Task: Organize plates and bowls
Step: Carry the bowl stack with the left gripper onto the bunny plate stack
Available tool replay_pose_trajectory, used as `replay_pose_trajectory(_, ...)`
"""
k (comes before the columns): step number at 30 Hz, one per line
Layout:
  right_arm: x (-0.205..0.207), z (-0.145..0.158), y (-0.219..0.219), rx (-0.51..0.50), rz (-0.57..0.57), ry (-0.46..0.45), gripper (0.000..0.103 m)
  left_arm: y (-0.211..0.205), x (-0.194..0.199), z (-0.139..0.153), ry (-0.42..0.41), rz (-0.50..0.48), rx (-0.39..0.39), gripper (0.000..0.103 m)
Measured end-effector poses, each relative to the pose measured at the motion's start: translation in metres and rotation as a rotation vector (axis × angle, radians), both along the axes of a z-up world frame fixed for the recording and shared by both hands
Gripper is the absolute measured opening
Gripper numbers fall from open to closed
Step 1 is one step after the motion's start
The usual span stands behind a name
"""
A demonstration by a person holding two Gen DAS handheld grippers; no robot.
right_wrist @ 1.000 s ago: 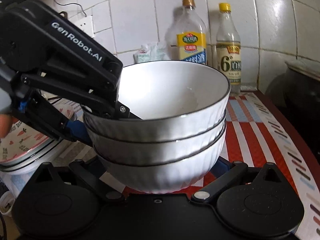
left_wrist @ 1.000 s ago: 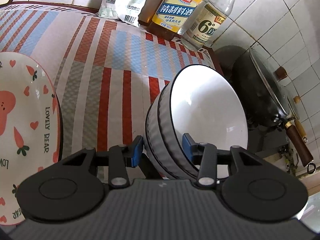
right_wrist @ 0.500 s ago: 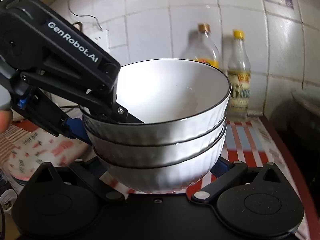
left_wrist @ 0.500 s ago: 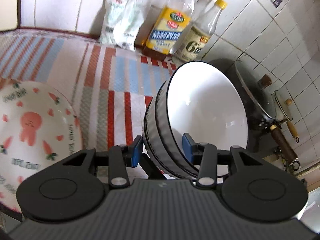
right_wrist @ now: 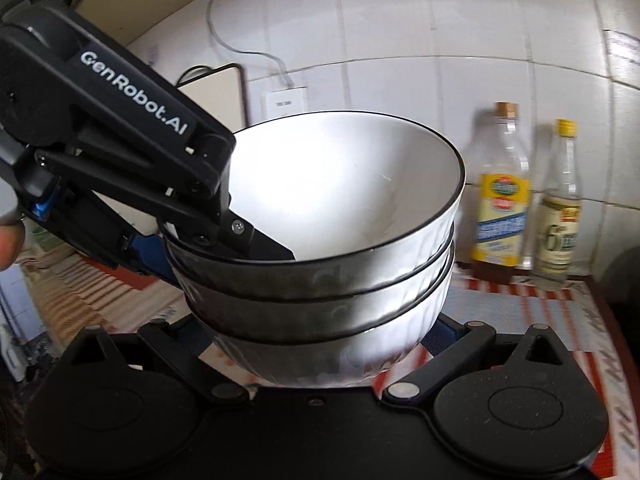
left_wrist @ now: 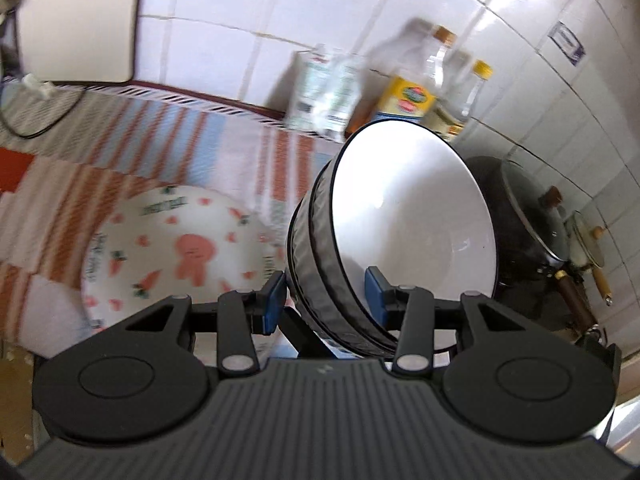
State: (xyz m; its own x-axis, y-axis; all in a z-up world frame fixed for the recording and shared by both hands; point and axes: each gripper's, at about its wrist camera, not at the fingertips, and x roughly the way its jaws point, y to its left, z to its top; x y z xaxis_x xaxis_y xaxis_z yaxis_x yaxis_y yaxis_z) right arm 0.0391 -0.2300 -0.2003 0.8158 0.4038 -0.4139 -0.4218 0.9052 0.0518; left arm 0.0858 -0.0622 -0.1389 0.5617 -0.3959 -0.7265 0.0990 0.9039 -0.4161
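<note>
A home kitchen: white tiled wall (right_wrist: 400,40), striped counter mat (left_wrist: 132,152), oil and vinegar bottles (right_wrist: 502,196) by the wall, black lidded wok (left_wrist: 524,232), wall socket (right_wrist: 285,101)

The bowls (right_wrist: 320,240) are showing white insides, thin black rims and ribbed white outsides. The plate (left_wrist: 176,248) is white, carrying pink figures, orange carrots and dark lettering. The cloth (left_wrist: 132,140) is running in red, blue, grey and white stripes. One bottle (right_wrist: 502,200) is wearing a yellow label, the other (right_wrist: 562,216) a yellow cap. The pads (left_wrist: 376,292) are blue.
</note>
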Motion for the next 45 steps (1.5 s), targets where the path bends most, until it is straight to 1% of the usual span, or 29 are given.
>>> replay_pose_trajectory(2, 0.002, -0.005, 0.014, 0.012, 0.012, 0.024, 0.103, 0.011, 0.001, -0.006, 0.001, 0.018, 0.023, 0.041)
replay_pose_trajectory(5, 0.011, -0.017, 0.032, 0.029, 0.031, 0.067, 0.103, 0.025, 0.007, -0.018, 0.005, 0.010, 0.059, 0.041)
replay_pose_trajectory(7, 0.018, -0.028, 0.042, 0.030, 0.046, 0.075, 0.103, 0.037, 0.012, -0.029, 0.020, 0.032, 0.048, 0.041)
replay_pose_trajectory(11, 0.029, -0.046, 0.059, 0.028, 0.069, 0.095, 0.103, 0.053, 0.019, -0.047, 0.031, 0.060, 0.051, 0.041)
replay_pose_trajectory(17, 0.045, -0.061, 0.079, 0.008, 0.082, 0.128, 0.103, 0.073, 0.031, -0.067, 0.050, 0.086, 0.035, 0.041)
replay_pose_trajectory(20, 0.055, -0.065, 0.084, -0.007, 0.093, 0.160, 0.103, 0.078, 0.037, -0.075, 0.072, 0.104, 0.030, 0.041)
replay_pose_trajectory(23, 0.057, -0.069, 0.087, -0.023, 0.102, 0.172, 0.103, 0.083, 0.041, -0.081, 0.090, 0.113, 0.008, 0.041)
replay_pose_trajectory(27, 0.062, -0.073, 0.089, -0.041, 0.105, 0.196, 0.103, 0.083, 0.044, -0.086, 0.100, 0.110, 0.003, 0.041)
replay_pose_trajectory(29, 0.060, -0.072, 0.091, -0.090, 0.119, 0.180, 0.103, 0.086, 0.043, -0.088, 0.107, 0.120, -0.023, 0.041)
replay_pose_trajectory(30, 0.061, -0.072, 0.091, -0.097, 0.126, 0.180, 0.103, 0.085, 0.042, -0.089, 0.098, 0.120, -0.023, 0.041)
replay_pose_trajectory(32, 0.062, -0.072, 0.089, -0.079, 0.124, 0.196, 0.103, 0.082, 0.041, -0.088, 0.079, 0.112, 0.002, 0.041)
replay_pose_trajectory(35, 0.065, -0.073, 0.089, -0.096, 0.135, 0.213, 0.103, 0.079, 0.043, -0.086, 0.094, 0.112, 0.020, 0.041)
replay_pose_trajectory(40, 0.071, -0.069, 0.084, -0.085, 0.173, 0.256, 0.103, 0.082, 0.046, -0.087, 0.125, 0.135, -0.002, 0.041)
replay_pose_trajectory(42, 0.074, -0.067, 0.083, -0.098, 0.185, 0.278, 0.103, 0.083, 0.049, -0.088, 0.147, 0.140, -0.019, 0.041)
replay_pose_trajectory(45, 0.070, -0.062, 0.079, -0.112, 0.209, 0.305, 0.102, 0.083, 0.051, -0.088, 0.148, 0.117, -0.009, 0.041)
